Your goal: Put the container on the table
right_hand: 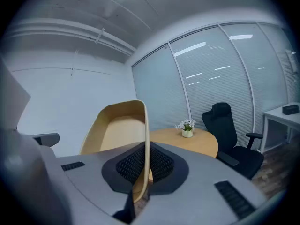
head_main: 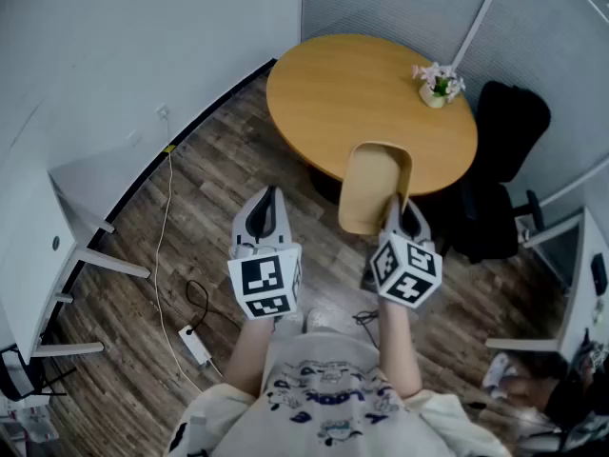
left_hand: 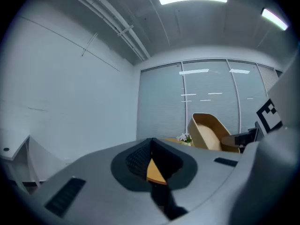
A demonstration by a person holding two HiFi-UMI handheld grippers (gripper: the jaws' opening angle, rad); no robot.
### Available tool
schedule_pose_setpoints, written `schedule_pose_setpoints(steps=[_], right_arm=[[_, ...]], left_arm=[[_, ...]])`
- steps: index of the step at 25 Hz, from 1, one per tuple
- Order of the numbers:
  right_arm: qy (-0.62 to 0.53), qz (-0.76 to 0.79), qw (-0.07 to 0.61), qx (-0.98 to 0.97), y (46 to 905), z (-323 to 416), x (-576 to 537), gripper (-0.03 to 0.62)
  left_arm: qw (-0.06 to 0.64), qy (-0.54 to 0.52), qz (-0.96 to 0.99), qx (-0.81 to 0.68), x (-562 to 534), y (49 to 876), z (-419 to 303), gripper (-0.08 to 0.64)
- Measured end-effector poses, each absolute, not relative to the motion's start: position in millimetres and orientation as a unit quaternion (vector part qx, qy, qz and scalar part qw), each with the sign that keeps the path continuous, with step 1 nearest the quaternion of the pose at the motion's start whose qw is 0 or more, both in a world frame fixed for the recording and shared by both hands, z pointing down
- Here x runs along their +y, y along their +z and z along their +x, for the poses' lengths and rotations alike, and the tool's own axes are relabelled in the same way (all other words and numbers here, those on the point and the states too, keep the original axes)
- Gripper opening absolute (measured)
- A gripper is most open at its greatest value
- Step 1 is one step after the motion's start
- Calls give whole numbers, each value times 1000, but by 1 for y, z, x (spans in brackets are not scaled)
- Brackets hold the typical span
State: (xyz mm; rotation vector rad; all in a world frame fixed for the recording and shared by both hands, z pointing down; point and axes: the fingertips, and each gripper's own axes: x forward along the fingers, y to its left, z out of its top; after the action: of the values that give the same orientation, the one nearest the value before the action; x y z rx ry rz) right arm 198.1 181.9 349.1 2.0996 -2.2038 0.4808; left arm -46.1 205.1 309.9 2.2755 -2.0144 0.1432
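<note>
Holding the container [head_main: 373, 184] up in the air, the right gripper [head_main: 395, 208] is squeezed tight on one thin side wall of it. In the right gripper view that wall runs right between the two jaws. The container is tan and has nothing in it. It hangs just in front of the round table [head_main: 362, 93], near the closest edge, but it is not on the table. The left gripper [head_main: 269, 196] is beside it, with its jaws pressed together and nothing in them.

This looks like the carrying step, and the container is not yet set down. Next, I think the right gripper needs to reach forward over the table top. It should stay away from the little flower pot [head_main: 437, 86] at the far side, lower the container flat, and then let go.
</note>
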Motion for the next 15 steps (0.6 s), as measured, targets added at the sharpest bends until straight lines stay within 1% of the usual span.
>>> schedule_pose_setpoints(steps=[15], right_arm=[[162,676,24,-719,355,204,173,8]], left_arm=[[59,52,739,-669,200,318,-41,5]])
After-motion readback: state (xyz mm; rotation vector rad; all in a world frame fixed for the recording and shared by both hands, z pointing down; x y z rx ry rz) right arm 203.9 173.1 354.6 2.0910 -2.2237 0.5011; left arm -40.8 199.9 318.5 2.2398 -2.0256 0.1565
